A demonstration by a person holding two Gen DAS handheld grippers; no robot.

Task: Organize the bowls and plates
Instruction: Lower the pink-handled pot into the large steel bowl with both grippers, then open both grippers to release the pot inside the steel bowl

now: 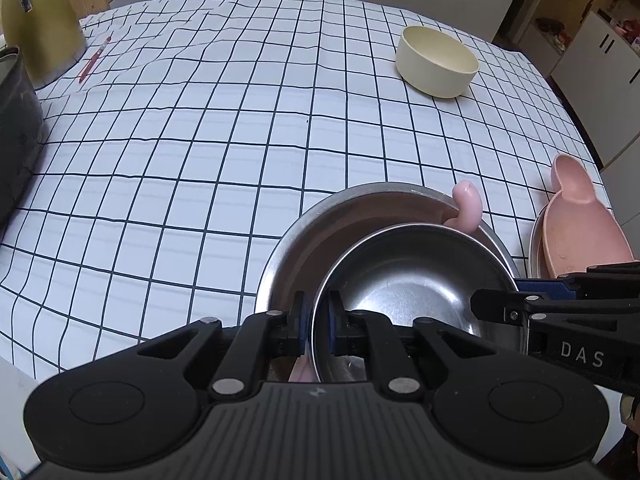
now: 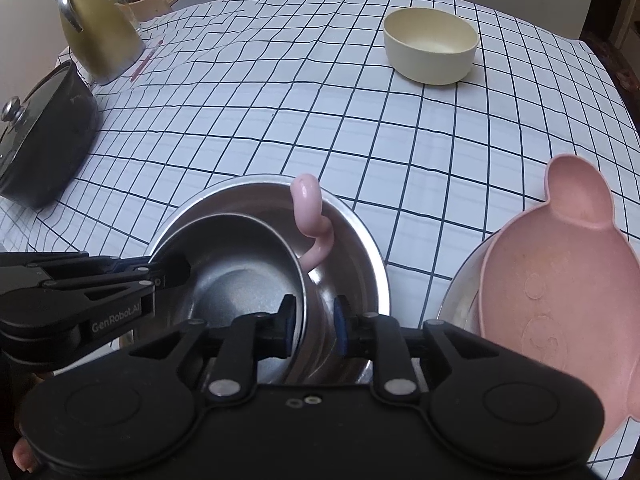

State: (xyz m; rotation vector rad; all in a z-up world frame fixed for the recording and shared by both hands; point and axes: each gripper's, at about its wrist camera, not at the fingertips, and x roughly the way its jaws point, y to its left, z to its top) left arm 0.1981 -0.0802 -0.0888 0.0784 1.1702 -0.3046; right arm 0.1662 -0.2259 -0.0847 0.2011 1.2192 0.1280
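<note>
Left wrist: hand-held gripper (image 1: 319, 330) pinches small steel bowl (image 1: 412, 284).

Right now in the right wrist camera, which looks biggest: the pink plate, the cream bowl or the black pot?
1. Pink plate, though it is nearest the camera.
2. Black pot.
3. Cream bowl, farthest away, so its true size is unsure.

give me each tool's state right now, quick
left tool: shut on the small steel bowl
right tool: shut on the small steel bowl's rim
</note>
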